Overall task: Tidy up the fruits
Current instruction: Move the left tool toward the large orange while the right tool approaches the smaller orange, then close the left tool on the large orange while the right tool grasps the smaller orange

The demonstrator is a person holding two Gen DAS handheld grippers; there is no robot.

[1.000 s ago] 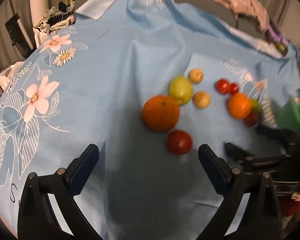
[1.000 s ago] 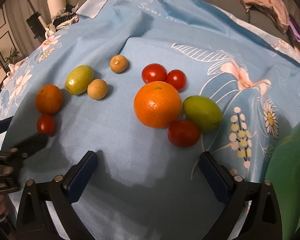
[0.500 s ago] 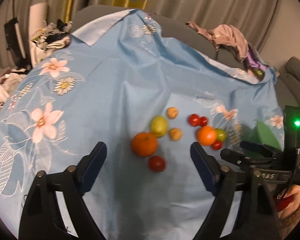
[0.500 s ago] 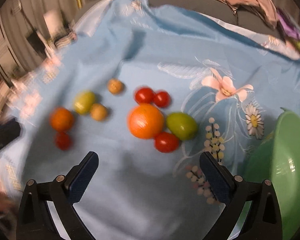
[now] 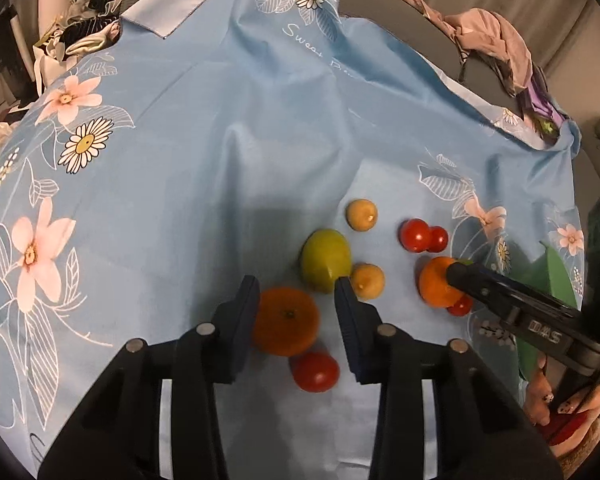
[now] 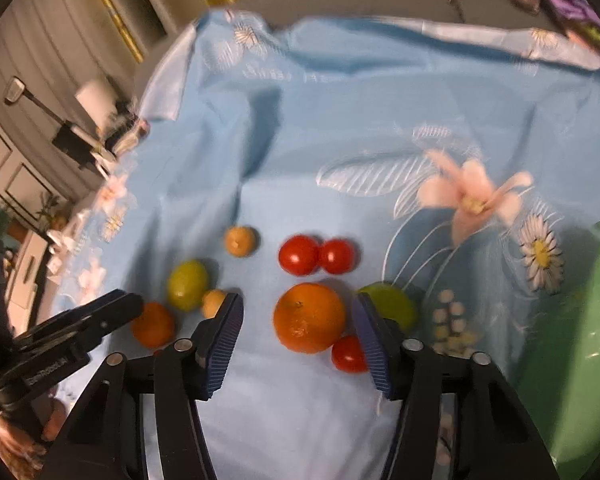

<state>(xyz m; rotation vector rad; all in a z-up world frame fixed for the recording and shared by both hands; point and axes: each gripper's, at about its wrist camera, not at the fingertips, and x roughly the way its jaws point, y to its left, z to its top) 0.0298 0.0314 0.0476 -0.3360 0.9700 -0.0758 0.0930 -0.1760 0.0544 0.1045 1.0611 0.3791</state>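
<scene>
we see the left hand-held gripper (image 5: 296,320), jaws just narrowed, framing an orange (image 5: 286,321) at lower centre without a clear grip (cannot tell). the right hand-held gripper (image 6: 298,334) likewise brackets another orange (image 6: 309,317), apart.

Both claws have just been closing: the left claw (image 5: 296,312) now frames the near-left orange (image 5: 286,321), the right claw (image 6: 298,340) the larger orange (image 6: 309,317), pads not touching either.
</scene>
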